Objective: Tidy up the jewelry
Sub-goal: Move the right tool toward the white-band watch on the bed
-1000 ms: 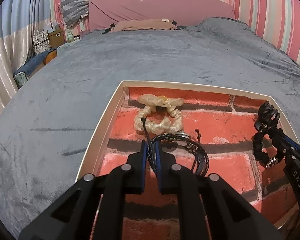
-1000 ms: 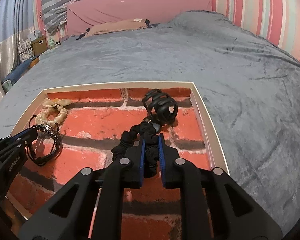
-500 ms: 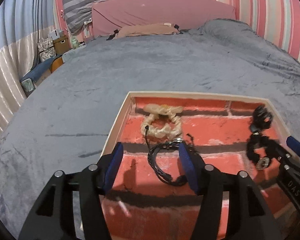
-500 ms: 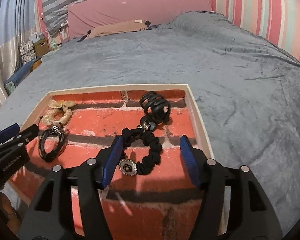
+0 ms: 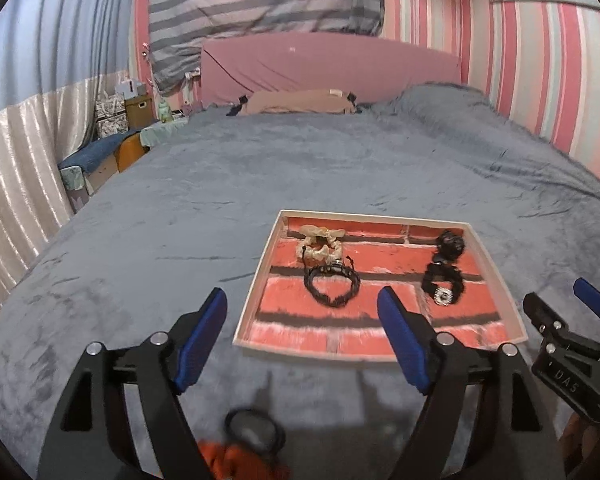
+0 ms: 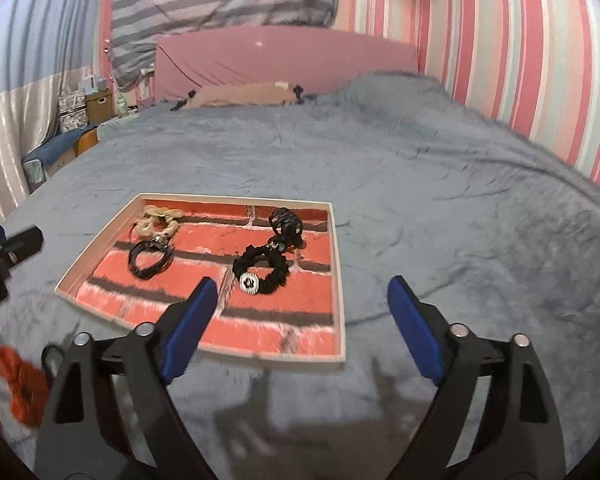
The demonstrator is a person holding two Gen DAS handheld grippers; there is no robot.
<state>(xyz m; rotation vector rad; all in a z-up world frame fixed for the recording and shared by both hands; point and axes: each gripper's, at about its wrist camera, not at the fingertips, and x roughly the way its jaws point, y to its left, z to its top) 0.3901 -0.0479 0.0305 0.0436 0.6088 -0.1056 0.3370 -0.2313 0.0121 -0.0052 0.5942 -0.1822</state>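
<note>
Both the left hand-held gripper and right hand-held gripper hang wide and empty above the grey bed; four pieces lie in the brick-patterned tray. Apparently next: the orange scrunchie and dark ring at seven o'clock, outside it.

A home bedroom: grey-blanketed bed, pink headboard, striped wallpaper

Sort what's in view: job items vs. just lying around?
Job:
- tray
- cream scrunchie
- black cord bracelet
- black scrunchie
- black claw clip
- orange scrunchie, off the tray
- dark ring, off the tray

Lying about:
- tan pillow
- cardboard box
</note>
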